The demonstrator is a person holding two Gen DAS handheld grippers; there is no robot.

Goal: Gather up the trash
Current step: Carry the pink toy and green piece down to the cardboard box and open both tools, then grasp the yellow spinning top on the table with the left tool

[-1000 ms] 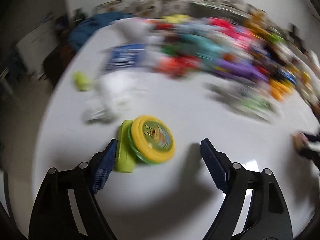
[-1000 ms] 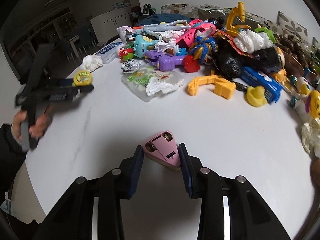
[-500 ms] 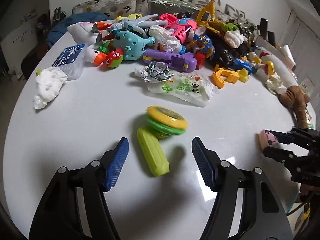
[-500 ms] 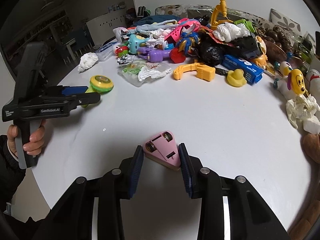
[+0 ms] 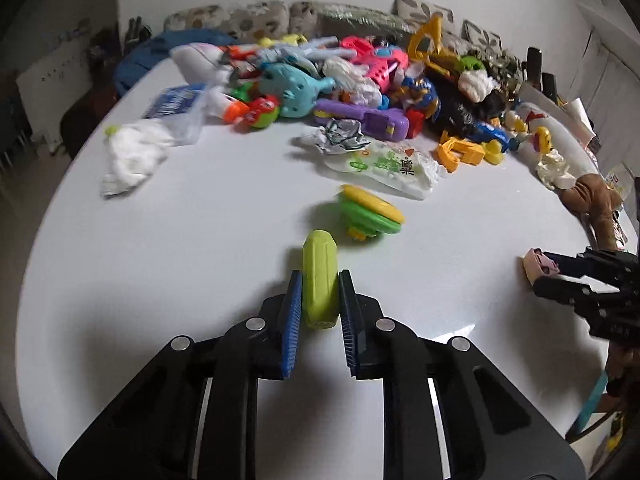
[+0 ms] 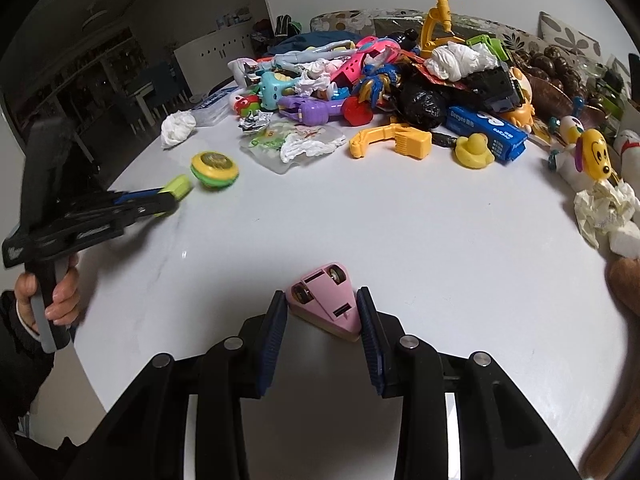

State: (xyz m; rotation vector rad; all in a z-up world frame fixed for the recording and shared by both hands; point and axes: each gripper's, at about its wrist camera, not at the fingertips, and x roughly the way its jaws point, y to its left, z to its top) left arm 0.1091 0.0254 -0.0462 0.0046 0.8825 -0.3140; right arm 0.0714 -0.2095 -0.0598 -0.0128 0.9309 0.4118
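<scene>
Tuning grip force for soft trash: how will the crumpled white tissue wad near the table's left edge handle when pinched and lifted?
The tissue wad looks loosely crumpled, so it will probably squash between the fingers rather than resist. It seems very light, so a nudge would likely slide it across the glossy table. Its irregular shape makes rolling unlikely.

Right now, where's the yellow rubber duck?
In the right wrist view, the yellow rubber duck sits at the near edge of the toy pile, right of centre, between the orange plastic claw and the blue box.
</scene>
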